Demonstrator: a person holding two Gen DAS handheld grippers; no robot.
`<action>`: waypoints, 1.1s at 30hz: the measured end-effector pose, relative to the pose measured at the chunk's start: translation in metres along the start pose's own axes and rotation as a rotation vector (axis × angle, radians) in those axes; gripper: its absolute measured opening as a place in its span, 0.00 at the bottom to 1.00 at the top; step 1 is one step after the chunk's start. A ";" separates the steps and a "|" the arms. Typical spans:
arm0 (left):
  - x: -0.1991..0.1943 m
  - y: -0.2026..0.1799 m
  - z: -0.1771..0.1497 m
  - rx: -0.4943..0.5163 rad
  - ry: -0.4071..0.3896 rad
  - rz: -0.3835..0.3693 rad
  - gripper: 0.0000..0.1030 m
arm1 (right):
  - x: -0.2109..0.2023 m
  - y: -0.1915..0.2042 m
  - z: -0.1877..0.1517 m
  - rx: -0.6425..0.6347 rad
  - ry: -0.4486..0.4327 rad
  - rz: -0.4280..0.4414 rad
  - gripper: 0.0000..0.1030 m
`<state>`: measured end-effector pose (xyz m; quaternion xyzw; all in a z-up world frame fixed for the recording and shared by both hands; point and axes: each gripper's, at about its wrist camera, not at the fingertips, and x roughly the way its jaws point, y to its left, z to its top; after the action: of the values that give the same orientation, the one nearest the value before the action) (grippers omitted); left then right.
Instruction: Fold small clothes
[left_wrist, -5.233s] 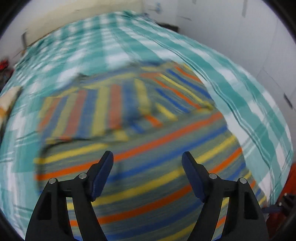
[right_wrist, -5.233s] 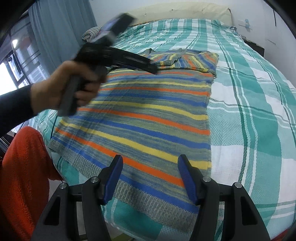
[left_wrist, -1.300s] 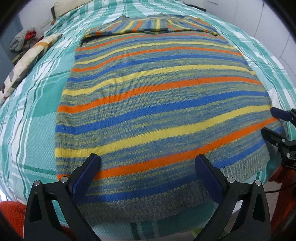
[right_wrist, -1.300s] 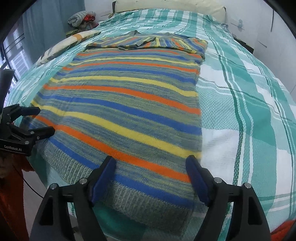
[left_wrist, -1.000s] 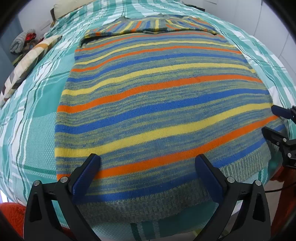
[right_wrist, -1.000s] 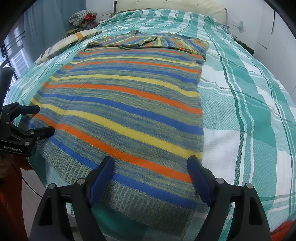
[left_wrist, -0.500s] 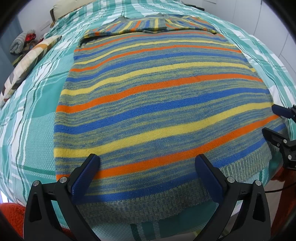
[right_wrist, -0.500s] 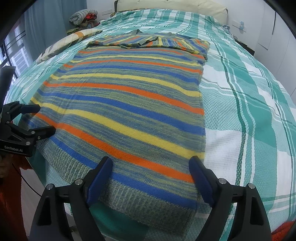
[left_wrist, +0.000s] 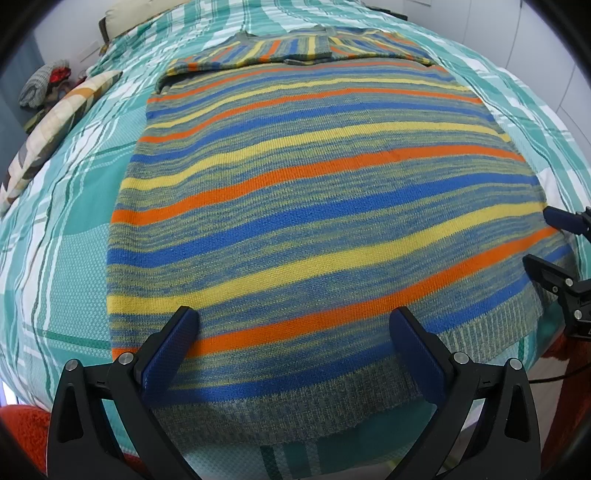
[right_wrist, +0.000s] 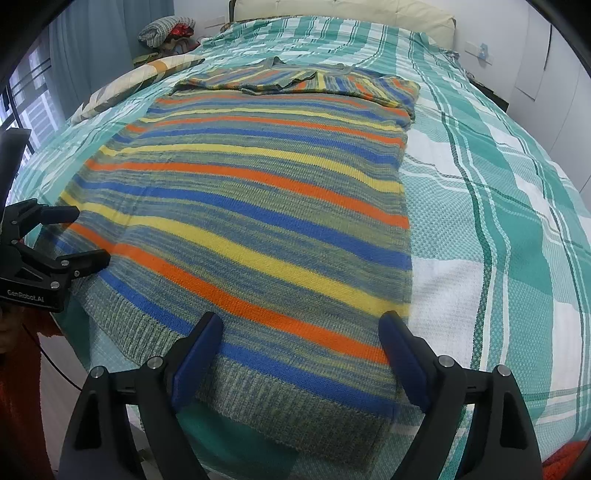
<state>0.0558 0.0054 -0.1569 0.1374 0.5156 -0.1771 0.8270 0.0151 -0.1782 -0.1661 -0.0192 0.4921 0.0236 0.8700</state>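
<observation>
Left tongs: spread wide, nothing pinched, over sweater's ribbed hem.
Right tongs: spread wide, just been widening, nothing between, over hem's right corner.
Sweater: striped knit, flat on bed, sleeves folded across top, hem at near edge.
Bedspread: green-white plaid.
Pillow: left of sweater, apart.

Sweater: knitted cloth, matt, fine-ribbed texture; coarser rib-knit hem just ahead of the fingers. Bed cover: woven cloth, matt, waffle-like weave, beside the right-hand finger. Fingers: matt black plastic with blue, finely textured pads and bright metal screws.
</observation>
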 end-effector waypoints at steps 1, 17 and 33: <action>0.000 -0.001 0.000 0.000 0.000 0.000 1.00 | 0.000 0.000 0.000 0.000 0.000 0.000 0.84; 0.000 -0.001 0.001 0.001 0.002 0.000 1.00 | 0.000 -0.001 0.000 -0.007 0.012 -0.010 0.86; 0.000 -0.001 0.001 0.001 0.004 -0.001 1.00 | 0.000 0.001 -0.001 -0.016 0.021 -0.020 0.87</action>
<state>0.0568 0.0042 -0.1565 0.1379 0.5170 -0.1776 0.8259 0.0148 -0.1770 -0.1667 -0.0314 0.5007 0.0187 0.8648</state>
